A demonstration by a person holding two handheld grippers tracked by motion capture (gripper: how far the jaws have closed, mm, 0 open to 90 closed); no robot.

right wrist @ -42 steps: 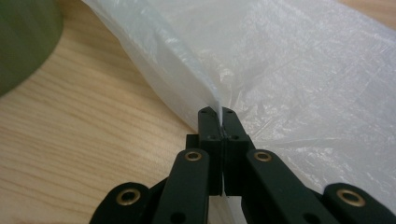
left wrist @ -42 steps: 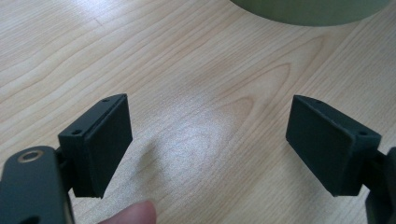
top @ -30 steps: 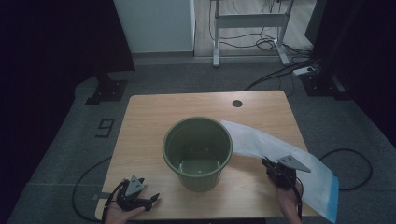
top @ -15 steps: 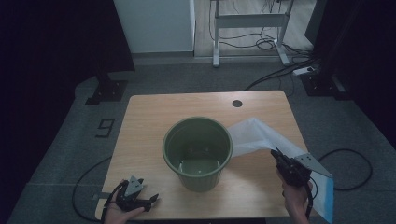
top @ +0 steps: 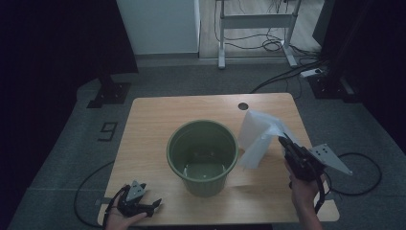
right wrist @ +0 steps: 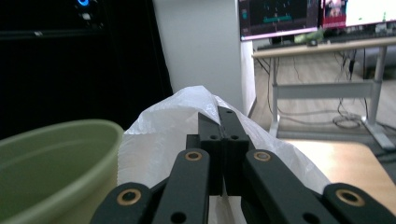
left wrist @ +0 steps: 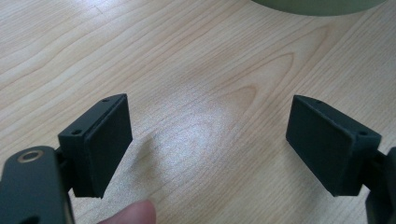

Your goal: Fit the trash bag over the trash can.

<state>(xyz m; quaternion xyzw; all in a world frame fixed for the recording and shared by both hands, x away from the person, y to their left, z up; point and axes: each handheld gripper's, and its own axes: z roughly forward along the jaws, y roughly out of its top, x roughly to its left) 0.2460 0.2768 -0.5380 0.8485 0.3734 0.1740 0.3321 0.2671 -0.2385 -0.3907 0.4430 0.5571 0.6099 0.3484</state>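
Since the right claw [top: 283, 142] has its jaws pressed fully together on a fold of the white plastic bag [top: 258, 136], the bag hangs lifted off the counter [top: 153, 120], right of centre in the high view, just beside the green bin [top: 202, 154]. Held by one edge up high, it drapes down and can fall open; my read is it's being brought up to line the bin. In the right gripper view the bag [right wrist: 159, 135] bunches round the closed jaws mid-frame, bin rim [right wrist: 56, 140] at lower left, close by. Bin sits mid-counter, upright, with nothing visible inside. Left claw [top: 152, 207] rests at lower left of the high view, jaws spread wide, gripping nothing; the left gripper view has bare wood between the pads [left wrist: 109, 140]. Likely parked until a second grip on the bag mouth is needed.
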